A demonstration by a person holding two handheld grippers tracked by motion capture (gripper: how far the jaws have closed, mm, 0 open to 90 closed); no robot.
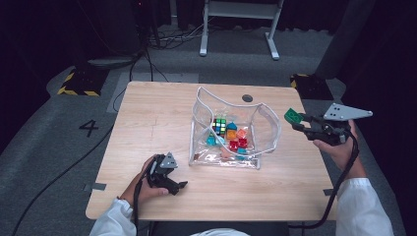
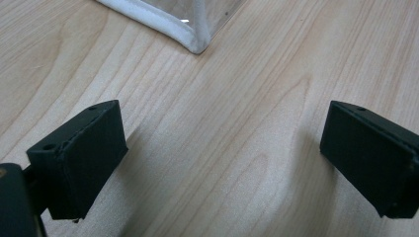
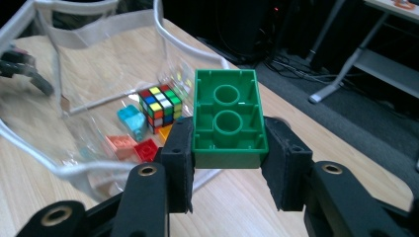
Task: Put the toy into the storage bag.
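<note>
At the right edge of the wooden table (image 1: 147, 123), the right gripper (image 1: 301, 121) held a green building brick (image 3: 228, 118) clamped between its two black pads, the brick's hollow underside with two round tubes turned toward the gripper's camera. In the high view the brick (image 1: 293, 116) hung in the air just beside the right wall of a clear plastic bag (image 1: 268, 129) with white edging, which stood open at the middle of the table. Inside the bag lay a colour-tiled puzzle cube (image 1: 220, 126) and a scatter of smaller bricks — red, orange, blue and pink — seen again through the transparent wall in the right gripper view, where the cube (image 3: 159, 107) sat beyond the held brick. Near the table's front left, the left gripper (image 1: 181, 187) rested low over the wood, its jaws spread wide with nothing between them — the left gripper view showed bare tabletop between the two black pads and a white-trimmed corner of the bag (image 2: 192, 39) just ahead. The person's white sleeves entered from the bottom edge.
</note>
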